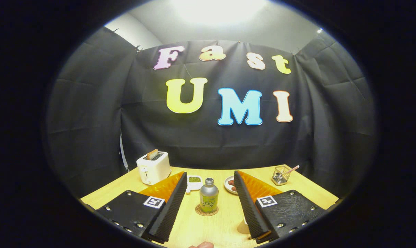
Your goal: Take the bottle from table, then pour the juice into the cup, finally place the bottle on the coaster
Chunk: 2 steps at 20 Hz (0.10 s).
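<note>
— While I'm holding the hand-held gripper (210,188) level over the surface (208,225), its two fingers are standing spread wide, pinching nothing. Their inner pads (173,206) are showing a ridged, egg-crate texture, and each flat housing is carrying a small square marker.

— Where is the bottle sitting?

— The bottle (208,198) is standing upright between the fingers, touching neither. It's a small, rounded metal-looking cylinder with a narrow neck, a grey screw cap and a green label. It's resting on the coaster (206,210), a thin round disc that looks like cork.

— And the cup?

— The cup (243,227) is peeking out beside the right finger; I'm seeing only a pale conical part of it.

— Anything beyond?

— The surface is showing a smooth, light wood grain. Beyond the fingers, a glossy boxy white toaster (153,168) is holding a slice of toast, a small white dish (194,182) is holding something green, a round plate (230,184) is carrying brownish pieces, and a wire mesh holder (281,175) is standing near the far corner.
</note>
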Available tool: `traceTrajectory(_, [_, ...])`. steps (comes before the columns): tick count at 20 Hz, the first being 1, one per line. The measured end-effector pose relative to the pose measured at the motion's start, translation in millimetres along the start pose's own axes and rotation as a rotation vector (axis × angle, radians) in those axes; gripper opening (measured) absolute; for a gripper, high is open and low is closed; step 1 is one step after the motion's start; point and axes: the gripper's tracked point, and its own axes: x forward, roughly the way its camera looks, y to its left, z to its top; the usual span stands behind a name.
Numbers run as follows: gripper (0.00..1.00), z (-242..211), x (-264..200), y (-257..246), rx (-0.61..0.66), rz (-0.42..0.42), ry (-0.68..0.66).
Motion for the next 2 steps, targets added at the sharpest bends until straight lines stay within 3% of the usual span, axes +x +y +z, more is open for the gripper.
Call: traceTrajectory(2, [0.82,2.8,-9.7,1.8,0.015,0.005,-0.008])
